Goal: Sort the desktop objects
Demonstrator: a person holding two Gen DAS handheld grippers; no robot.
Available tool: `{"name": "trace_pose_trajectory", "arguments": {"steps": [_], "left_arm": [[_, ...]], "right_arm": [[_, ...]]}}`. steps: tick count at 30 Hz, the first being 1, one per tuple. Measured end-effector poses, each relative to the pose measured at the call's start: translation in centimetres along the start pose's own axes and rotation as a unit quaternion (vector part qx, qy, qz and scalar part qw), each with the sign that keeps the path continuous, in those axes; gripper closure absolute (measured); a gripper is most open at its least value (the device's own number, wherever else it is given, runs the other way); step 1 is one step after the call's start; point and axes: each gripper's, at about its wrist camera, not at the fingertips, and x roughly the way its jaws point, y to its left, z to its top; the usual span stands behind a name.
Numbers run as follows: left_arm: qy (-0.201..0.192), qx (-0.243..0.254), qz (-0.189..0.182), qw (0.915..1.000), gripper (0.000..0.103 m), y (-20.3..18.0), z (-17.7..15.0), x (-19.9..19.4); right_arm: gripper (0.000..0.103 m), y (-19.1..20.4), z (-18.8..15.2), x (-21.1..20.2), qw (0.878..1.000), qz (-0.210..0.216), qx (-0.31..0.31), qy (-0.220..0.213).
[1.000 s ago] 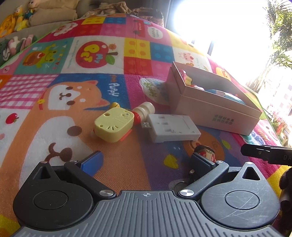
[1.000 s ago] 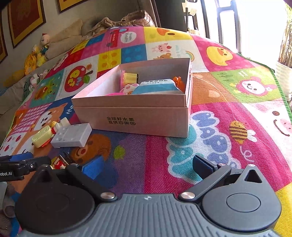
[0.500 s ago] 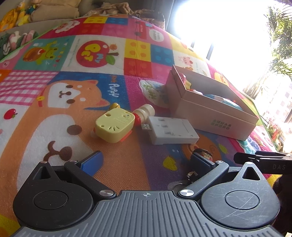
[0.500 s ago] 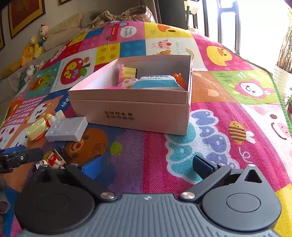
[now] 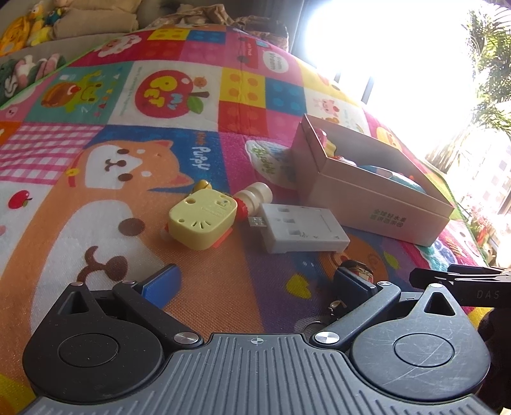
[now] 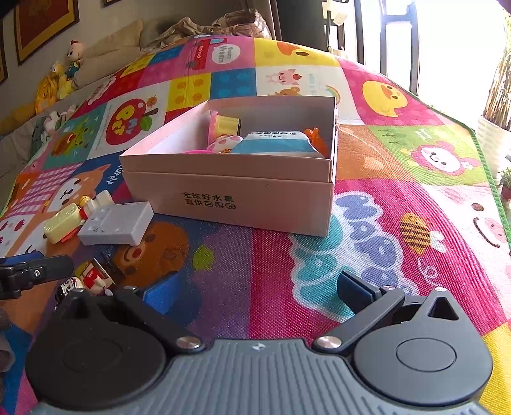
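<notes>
Toys lay on the play mat (image 5: 95, 223): a yellow cat toy (image 5: 202, 220) beside a grey USB adapter (image 5: 301, 228) (cardboard box (image 6: 230, 198) nearby); left gripper (image 5: 255, 282) and right gripper (image 6: 255, 289) both gaped, empty.

Patchwork cartoon mat (image 6: 399, 166), blazing window (image 5: 399, 57) (framed pictures (image 6: 44, 28) opposite)

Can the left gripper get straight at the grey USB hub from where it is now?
Probably yes. The left gripper is open, and only bare mat lies between it and the hub. The yellow toy sits off to one side.
</notes>
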Motion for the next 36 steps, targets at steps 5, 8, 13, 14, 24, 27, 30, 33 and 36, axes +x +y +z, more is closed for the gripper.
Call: {"name": "trace_pose_trajectory", "arguments": {"steps": [5, 8, 13, 14, 24, 27, 30, 33, 36], "left_arm": [[0.000, 0.001, 0.001, 1.0000, 0.000, 0.02, -0.02, -0.02], [0.000, 0.001, 0.001, 1.0000, 0.000, -0.04, -0.01, 0.04], [0.000, 0.000, 0.000, 1.0000, 0.000, -0.07, -0.01, 0.06], [0.000, 0.001, 0.001, 1.0000, 0.000, -0.05, -0.02, 0.04], [0.003, 0.009, 0.007, 0.9999, 0.000, -0.17, 0.02, 0.17], [0.003, 0.010, 0.007, 0.9999, 0.000, -0.20, 0.00, 0.21], [0.001, 0.002, 0.001, 1.0000, 0.000, -0.05, 0.04, 0.18], [0.002, 0.007, 0.006, 1.0000, 0.000, 0.01, 0.03, 0.18], [0.002, 0.006, 0.005, 1.0000, 0.000, 0.17, 0.05, 0.16]], "right_arm": [[0.000, -0.05, -0.01, -0.01, 1.000, 0.001, 0.001, 0.000], [0.000, -0.09, -0.04, -0.04, 1.000, 0.003, 0.004, -0.002], [0.000, -0.01, -0.10, -0.04, 1.000, 0.003, 0.004, -0.002], [0.000, -0.02, -0.11, -0.05, 1.000, 0.002, 0.003, -0.002], [0.000, -0.11, -0.14, -0.01, 1.000, 0.003, 0.003, -0.002], [0.000, -0.05, -0.19, -0.03, 1.000, 0.002, 0.000, 0.000], [0.000, 0.16, -0.21, 0.00, 1.000, -0.003, -0.006, 0.002], [0.000, 0.19, -0.24, 0.00, 1.000, -0.002, -0.005, 0.001], [0.000, 0.14, -0.27, -0.11, 1.000, 0.005, 0.002, -0.001]]}}
